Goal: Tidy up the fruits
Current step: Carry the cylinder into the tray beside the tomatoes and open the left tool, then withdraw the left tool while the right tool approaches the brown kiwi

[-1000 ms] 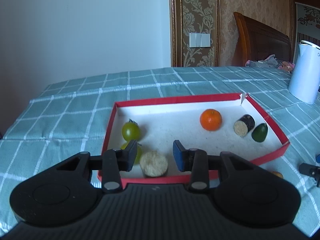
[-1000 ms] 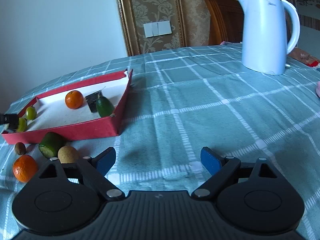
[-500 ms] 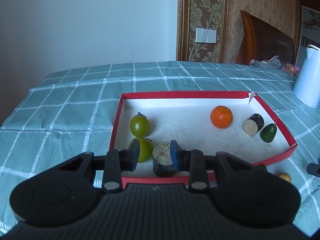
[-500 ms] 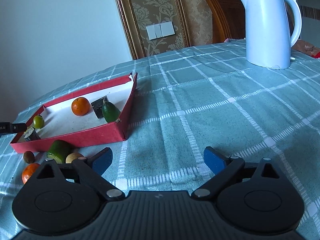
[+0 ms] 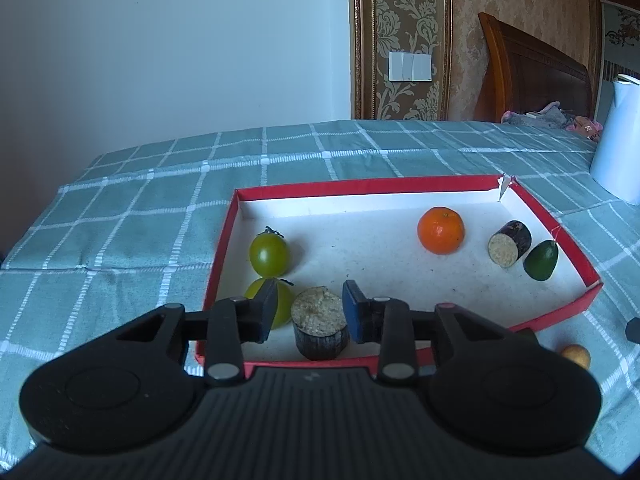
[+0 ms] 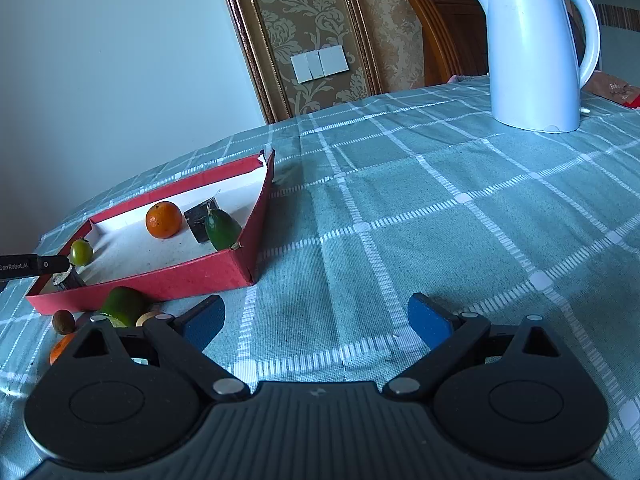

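Two labels | white kettle [image 6: 532,52]: "Midea" | left gripper [image 6: 54,266]: "GenRobot.AI"

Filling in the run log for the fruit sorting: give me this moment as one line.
left gripper: jaws just opening, dark cut stub between them, standing in red tray | right gripper: open, empty, over checked tablecloth

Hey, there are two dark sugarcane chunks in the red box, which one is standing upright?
The sugarcane chunk between the left gripper fingers, at the box's near wall. Its pale cut face points up; the other chunk, beside the orange, lies on its side.
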Demonstrator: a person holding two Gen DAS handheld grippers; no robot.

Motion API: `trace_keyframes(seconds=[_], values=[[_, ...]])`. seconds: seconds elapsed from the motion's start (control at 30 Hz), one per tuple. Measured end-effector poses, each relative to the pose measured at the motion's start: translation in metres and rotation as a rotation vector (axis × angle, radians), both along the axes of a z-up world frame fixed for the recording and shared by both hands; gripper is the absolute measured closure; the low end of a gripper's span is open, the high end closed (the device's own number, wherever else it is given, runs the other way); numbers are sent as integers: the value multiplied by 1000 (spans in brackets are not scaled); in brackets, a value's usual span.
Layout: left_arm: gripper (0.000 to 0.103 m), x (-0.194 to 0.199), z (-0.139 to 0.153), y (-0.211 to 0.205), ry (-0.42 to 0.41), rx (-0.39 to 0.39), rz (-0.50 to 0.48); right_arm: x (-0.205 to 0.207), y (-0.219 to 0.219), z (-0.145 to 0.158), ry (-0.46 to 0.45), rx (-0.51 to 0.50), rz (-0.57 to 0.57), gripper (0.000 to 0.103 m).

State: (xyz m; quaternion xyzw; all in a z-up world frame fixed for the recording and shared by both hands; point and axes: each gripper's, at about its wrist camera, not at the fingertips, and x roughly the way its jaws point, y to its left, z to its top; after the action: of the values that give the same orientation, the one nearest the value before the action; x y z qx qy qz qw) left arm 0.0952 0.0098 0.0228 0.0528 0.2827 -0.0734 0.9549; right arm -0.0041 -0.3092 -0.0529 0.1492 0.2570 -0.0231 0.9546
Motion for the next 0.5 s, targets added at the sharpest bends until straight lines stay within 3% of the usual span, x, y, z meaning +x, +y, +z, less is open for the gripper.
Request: trace_keyframes(seconds=[0.07,0.23,0.5], values=[[53,-7,2,1,-32,16,16,0,0,0,2,-2,2,3],[51,-24,8,3,-71,30,15,0,0,0,4,-7,2,3],[40,-50,10,3,-88,30,1,0,0,0,4,-7,2,3]])
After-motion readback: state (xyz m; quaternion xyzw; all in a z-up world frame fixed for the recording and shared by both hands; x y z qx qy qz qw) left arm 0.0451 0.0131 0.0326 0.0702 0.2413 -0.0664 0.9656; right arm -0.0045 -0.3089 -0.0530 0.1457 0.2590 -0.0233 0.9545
